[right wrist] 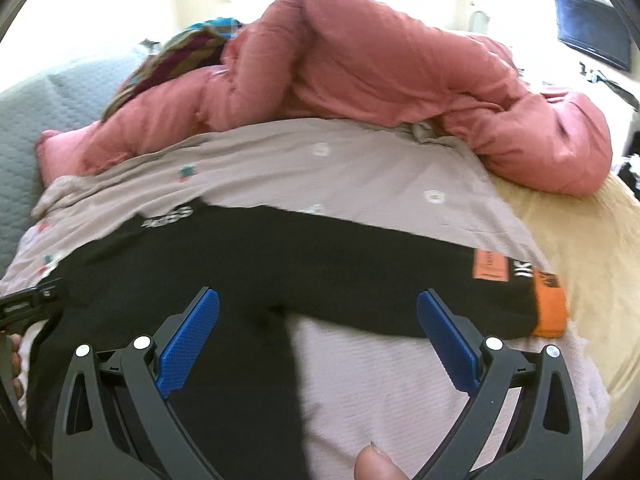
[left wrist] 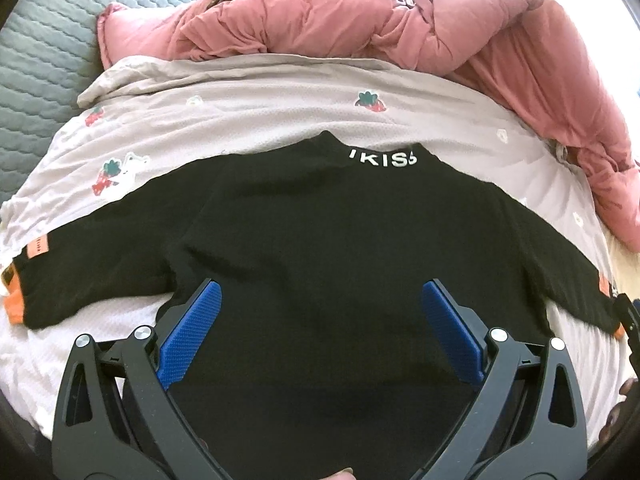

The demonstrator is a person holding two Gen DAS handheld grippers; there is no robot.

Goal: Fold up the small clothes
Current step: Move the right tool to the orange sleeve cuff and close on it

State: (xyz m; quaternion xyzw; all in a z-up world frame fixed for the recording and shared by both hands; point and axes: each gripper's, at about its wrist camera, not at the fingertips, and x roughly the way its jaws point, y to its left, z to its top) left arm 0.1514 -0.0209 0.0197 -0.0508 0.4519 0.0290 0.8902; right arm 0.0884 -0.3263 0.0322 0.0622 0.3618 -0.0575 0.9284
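A small black top (left wrist: 320,240) with white lettering at the collar and orange cuffs lies flat on a pale sheet (left wrist: 240,120), sleeves spread to both sides. My left gripper (left wrist: 320,296) hovers open over the lower body of the top, with nothing between its blue pads (left wrist: 188,332). In the right wrist view the same black top (right wrist: 280,256) stretches its right sleeve toward an orange cuff (right wrist: 550,312). My right gripper (right wrist: 318,304) stands open above the armpit area, where the sleeve meets the body, holding nothing.
A bulky pink quilted coat (left wrist: 400,28) is heaped along the far side and right (right wrist: 400,80). A grey quilted cover (left wrist: 44,60) lies to the left. A beige blanket (right wrist: 580,260) shows at the right. A dark screen (right wrist: 596,28) stands far right.
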